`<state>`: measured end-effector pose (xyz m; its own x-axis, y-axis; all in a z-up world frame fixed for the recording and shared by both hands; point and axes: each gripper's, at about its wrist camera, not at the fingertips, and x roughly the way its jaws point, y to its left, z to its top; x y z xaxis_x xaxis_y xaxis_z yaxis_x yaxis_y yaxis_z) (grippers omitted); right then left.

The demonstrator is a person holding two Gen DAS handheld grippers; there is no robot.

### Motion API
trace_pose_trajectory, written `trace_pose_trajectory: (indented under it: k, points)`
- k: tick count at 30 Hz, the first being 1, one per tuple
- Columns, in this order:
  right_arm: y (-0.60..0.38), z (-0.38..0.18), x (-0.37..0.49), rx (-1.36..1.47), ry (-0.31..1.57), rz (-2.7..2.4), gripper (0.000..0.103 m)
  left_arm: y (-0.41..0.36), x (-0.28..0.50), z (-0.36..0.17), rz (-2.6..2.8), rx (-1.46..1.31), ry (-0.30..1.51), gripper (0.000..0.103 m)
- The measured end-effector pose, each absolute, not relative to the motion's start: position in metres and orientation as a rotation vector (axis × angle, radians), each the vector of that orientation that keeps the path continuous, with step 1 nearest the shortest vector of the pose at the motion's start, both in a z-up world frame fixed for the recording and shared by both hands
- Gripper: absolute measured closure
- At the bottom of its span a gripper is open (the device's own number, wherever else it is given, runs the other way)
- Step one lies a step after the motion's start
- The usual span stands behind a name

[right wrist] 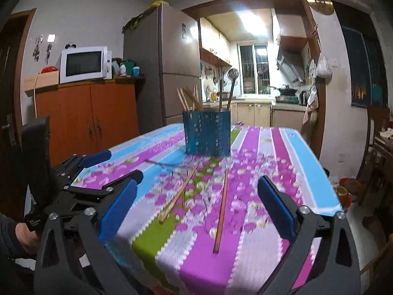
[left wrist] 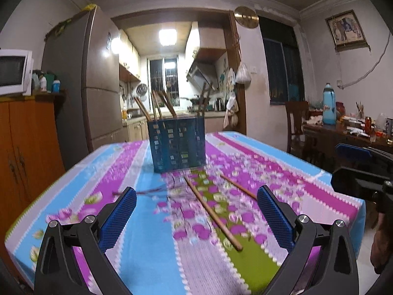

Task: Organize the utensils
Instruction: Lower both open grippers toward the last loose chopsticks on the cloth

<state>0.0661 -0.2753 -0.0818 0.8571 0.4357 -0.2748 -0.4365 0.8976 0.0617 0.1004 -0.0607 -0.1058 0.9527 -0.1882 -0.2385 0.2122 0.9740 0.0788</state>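
A blue perforated utensil holder [left wrist: 176, 145] [right wrist: 207, 135] stands mid-table with several wooden chopsticks and dark handles sticking out of it. Two loose wooden chopsticks lie on the floral tablecloth in front of it: the left one [left wrist: 211, 211] [right wrist: 179, 193] and the right one [left wrist: 238, 186] [right wrist: 222, 209]. A thin dark stick [left wrist: 147, 191] [right wrist: 159, 163] lies further left. My left gripper [left wrist: 196, 218] [right wrist: 110, 169] hovers open over the left chopstick's near end. My right gripper [right wrist: 197, 209] [left wrist: 353, 166] is open too, with the right chopstick lying below its gap. Neither holds anything.
The table [left wrist: 137, 245] drops off at its near and side edges. An orange cabinet [right wrist: 86, 123] with a microwave [right wrist: 84, 64] and a tall fridge [right wrist: 169, 61] stand to the left. A cluttered side table [left wrist: 343, 127] and a chair [left wrist: 297, 123] stand to the right.
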Motion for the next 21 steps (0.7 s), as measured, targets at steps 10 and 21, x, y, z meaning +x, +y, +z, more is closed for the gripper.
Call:
trace_pose_trajectory:
  k: [10, 21]
  points:
    - [-0.28, -0.14, 0.082, 0.002, 0.453, 0.449, 0.073, -0.084, 0.104, -0.154, -0.296, 0.154, 0.309, 0.018]
    - [-0.28, -0.161, 0.09, -0.025, 0.503, 0.411, 0.093, -0.1, 0.123, -0.174, -0.36, 0.147, 0.39, 0.06]
